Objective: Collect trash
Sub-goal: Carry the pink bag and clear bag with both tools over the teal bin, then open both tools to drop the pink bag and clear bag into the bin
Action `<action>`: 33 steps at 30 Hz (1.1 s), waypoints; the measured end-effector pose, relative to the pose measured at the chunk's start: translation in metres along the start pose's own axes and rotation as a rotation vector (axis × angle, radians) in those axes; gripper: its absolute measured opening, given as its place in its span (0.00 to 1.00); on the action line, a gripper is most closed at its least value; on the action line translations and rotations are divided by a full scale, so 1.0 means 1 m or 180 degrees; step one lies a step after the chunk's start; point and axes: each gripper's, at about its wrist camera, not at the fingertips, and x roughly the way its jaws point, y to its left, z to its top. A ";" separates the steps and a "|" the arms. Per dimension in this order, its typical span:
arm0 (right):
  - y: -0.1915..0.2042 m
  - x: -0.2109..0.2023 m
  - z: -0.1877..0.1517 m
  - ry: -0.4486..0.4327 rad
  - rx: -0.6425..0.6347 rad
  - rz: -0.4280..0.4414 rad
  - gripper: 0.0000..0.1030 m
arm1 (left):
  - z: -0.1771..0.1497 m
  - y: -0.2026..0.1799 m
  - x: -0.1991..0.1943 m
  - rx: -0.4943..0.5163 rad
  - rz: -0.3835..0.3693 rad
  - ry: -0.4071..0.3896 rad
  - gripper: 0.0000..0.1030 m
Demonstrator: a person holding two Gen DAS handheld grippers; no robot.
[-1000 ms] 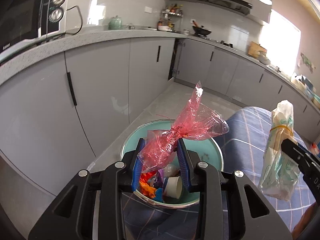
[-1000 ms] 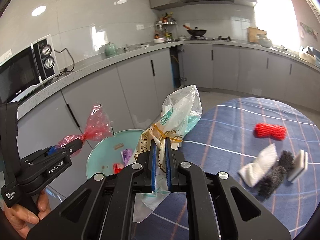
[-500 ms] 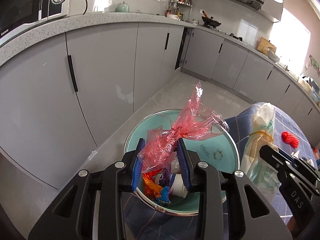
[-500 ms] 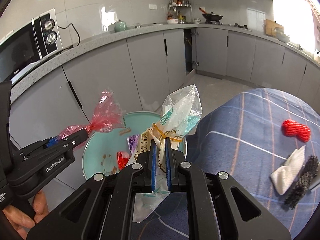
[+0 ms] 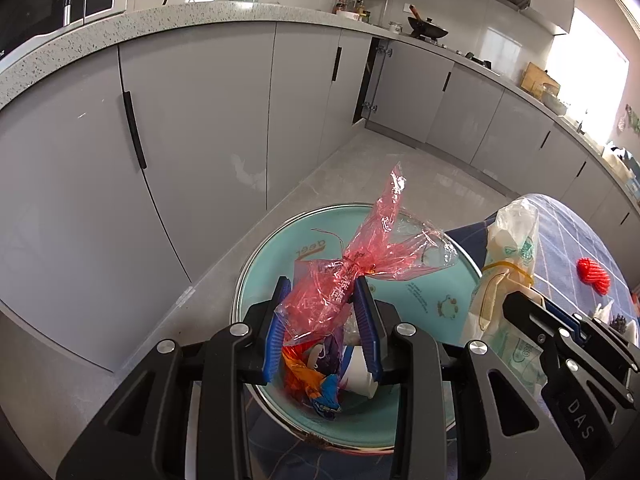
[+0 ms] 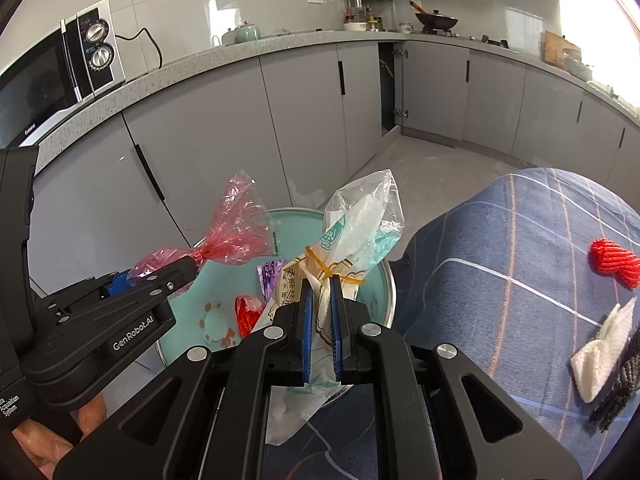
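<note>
My left gripper point(image 5: 320, 288) is shut on a crumpled red plastic bag point(image 5: 360, 256) and holds it right above the round teal trash bin point(image 5: 424, 292), which has wrappers and a cup inside. My right gripper point(image 6: 320, 292) is shut on a clear white bag tied with a yellow rubber band point(image 6: 352, 232), held over the bin's right rim point(image 6: 390, 296). The red bag point(image 6: 236, 232) and the left gripper point(image 6: 176, 272) show in the right wrist view; the white bag point(image 5: 508, 256) shows at the right of the left wrist view.
A table with a blue plaid cloth point(image 6: 520, 280) stands right of the bin, with a red net point(image 6: 612, 262), a white cloth point(image 6: 604, 352) and a dark scrubber point(image 6: 624, 380). Grey kitchen cabinets point(image 5: 200, 120) run behind, a microwave point(image 6: 52, 80) on the counter.
Both grippers moved closer over the bin with their bags still held; the bin fills more of both views. The grips are unchanged.
</note>
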 end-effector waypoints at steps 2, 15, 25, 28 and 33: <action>-0.001 0.002 -0.001 0.0027 0.0003 0.0001 0.09 | -0.001 0.000 0.004 -0.0007 0.0001 0.0030 0.32; -0.003 0.017 -0.003 0.0161 0.0013 0.0045 0.09 | -0.007 0.003 0.026 -0.0033 0.0051 0.0177 0.32; 0.003 0.034 -0.002 0.0299 -0.0080 0.0048 0.09 | -0.011 0.005 0.042 -0.0043 0.0082 0.0309 0.32; 0.003 0.040 -0.001 0.0372 -0.0093 0.0097 0.09 | -0.009 0.001 0.049 0.0002 0.0096 0.0356 0.32; 0.001 0.049 -0.001 0.0489 -0.0057 0.0202 0.10 | -0.009 0.001 0.057 -0.0001 0.0146 0.0401 0.32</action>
